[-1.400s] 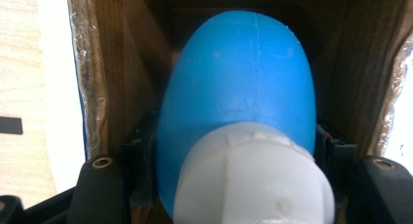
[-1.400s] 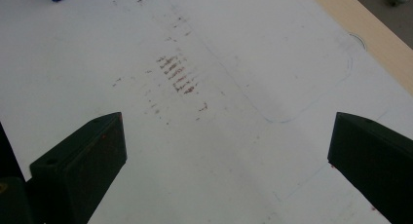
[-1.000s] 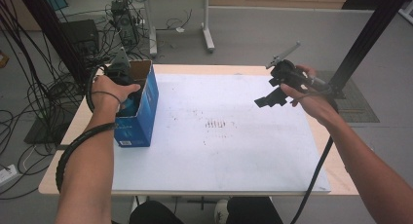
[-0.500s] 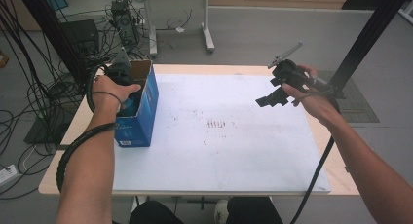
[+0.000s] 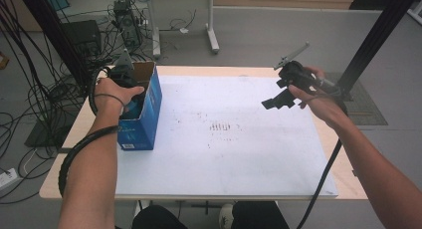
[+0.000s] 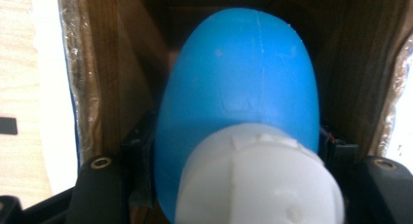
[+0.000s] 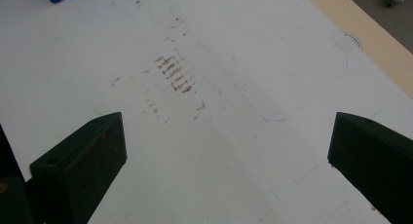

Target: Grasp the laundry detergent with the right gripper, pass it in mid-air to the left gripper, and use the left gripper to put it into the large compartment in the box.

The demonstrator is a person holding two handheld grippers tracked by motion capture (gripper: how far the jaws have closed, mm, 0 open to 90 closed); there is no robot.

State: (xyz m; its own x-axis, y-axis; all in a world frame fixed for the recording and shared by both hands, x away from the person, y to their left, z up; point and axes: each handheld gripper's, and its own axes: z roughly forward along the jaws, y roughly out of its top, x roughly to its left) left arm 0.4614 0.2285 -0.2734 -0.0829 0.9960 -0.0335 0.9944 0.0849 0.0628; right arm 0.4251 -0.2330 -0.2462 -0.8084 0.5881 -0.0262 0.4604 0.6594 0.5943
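Note:
A blue cardboard box [image 5: 145, 114] stands open-topped at the table's left edge. My left gripper [image 5: 127, 92] reaches down into it under the person's left hand. In the left gripper view the gripper [image 6: 236, 147] is shut on a blue bottle [image 6: 238, 83] with a white cap [image 6: 258, 180], and the box's brown inner walls [image 6: 112, 87] stand around it. My right gripper [image 5: 278, 100] is held in the air over the table's right side. Its jaws are wide open with nothing between them [image 7: 226, 146], and they point down at the white sheet.
A white sheet [image 5: 239, 164] covers most of the wooden table [image 5: 94, 154] and bears brown smudges [image 5: 221, 127] near its middle. A black post [image 5: 370, 45] rises at the far right. Cables and equipment lie on the floor to the left.

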